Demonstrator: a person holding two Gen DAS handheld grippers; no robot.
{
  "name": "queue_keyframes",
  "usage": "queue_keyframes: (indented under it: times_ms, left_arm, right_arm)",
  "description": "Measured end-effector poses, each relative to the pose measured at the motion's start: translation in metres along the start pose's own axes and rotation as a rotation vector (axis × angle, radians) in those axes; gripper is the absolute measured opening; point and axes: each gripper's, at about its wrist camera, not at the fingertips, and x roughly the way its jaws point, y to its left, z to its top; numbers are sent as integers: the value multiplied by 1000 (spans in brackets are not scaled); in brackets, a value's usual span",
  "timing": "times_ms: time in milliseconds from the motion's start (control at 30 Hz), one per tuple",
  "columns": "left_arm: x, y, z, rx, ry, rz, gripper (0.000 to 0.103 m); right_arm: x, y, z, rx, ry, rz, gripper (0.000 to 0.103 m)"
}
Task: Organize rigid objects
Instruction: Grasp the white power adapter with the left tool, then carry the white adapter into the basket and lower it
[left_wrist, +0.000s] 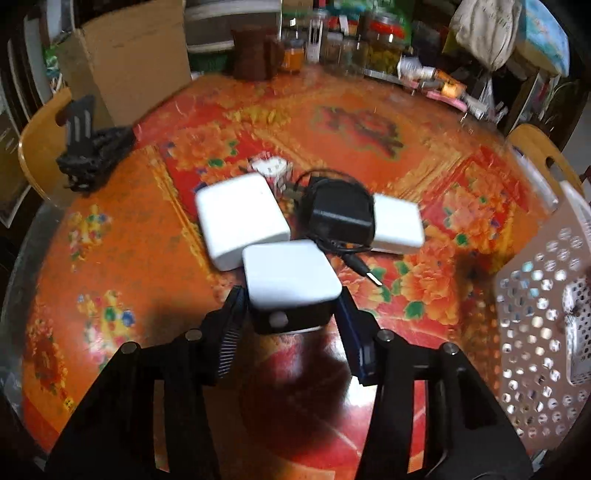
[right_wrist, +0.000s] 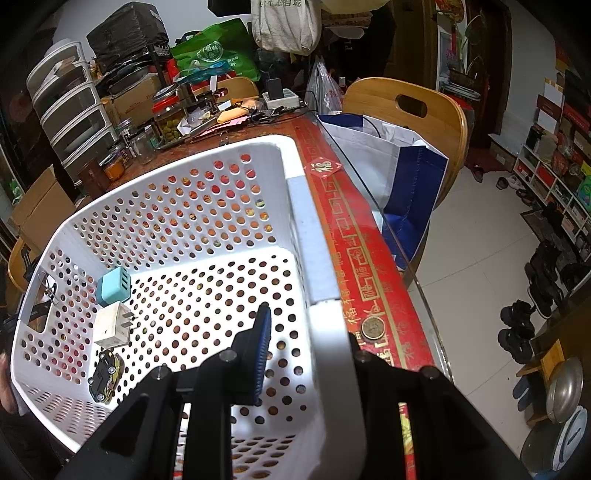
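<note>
A small box with a white top and black front (left_wrist: 291, 284) lies on the orange floral tablecloth (left_wrist: 129, 229), and my left gripper (left_wrist: 291, 295) is shut on it, one pad against each side. Behind it lie two more white boxes (left_wrist: 240, 218) (left_wrist: 399, 225), a black power adapter (left_wrist: 340, 214) with its cord, and a small white cube (left_wrist: 271, 168). My right gripper (right_wrist: 308, 325) is shut on the near wall of the white perforated basket (right_wrist: 184, 192), one finger (right_wrist: 262, 332) inside. In the basket are a teal charger (right_wrist: 112, 286), a white plug (right_wrist: 112, 325) and a toy car (right_wrist: 103, 376).
The basket (left_wrist: 535, 314) stands at the table's right edge. A black stand (left_wrist: 92, 155) and a cardboard box (left_wrist: 129, 55) are at the far left, with jars (left_wrist: 380, 44) along the back. A coin (right_wrist: 373, 326) lies beside the basket; a wooden chair (right_wrist: 406, 107) holds a bag.
</note>
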Motion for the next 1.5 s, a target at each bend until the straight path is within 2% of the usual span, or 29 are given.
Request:
queue_keyframes:
  times_ms: [200,433,733,1233,1500]
  left_arm:
    - [-46,10,-7,4,-102,-12,43]
    - [-60,12,-12,9,-108,-29,43]
    - [-92,-11,-9,47,-180,-38,43]
    - [-160,-95,5,193,-296,-110,43]
    - [-180,-155,5,295,-290,-159,43]
  right_arm:
    - [0,0,1,0,-6,2,25]
    - [0,-1,-1,1,-8,4,25]
    - [0,-1,-1,1,-8,4,25]
    - [1,0,-3,-5,-4,4,26]
    - [2,1,-3,-9,-5,9,26]
